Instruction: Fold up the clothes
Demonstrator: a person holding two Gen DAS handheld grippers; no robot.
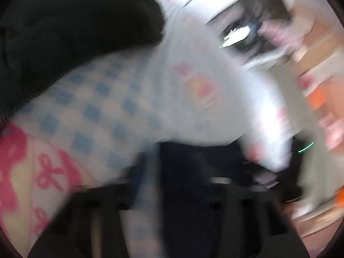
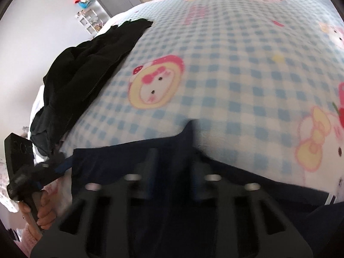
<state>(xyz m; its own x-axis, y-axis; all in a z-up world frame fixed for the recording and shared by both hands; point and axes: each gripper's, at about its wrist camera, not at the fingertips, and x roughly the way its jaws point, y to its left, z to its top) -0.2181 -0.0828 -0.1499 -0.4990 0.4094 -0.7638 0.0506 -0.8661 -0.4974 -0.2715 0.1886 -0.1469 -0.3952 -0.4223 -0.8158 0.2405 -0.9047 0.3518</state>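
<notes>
On the checked blanket [image 2: 225,68], a black jacket [image 2: 86,68] lies left of the navy garment [image 2: 133,161], pinched by both the right gripper [image 2: 172,172] and the left gripper [image 2: 53,165]; the left view is blurred.

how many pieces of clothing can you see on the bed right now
2. A black zippered garment lies bunched along the left edge of the checked blanket; a navy garment sits at the near edge, pinched by the right gripper. More may be hidden underneath.
</notes>
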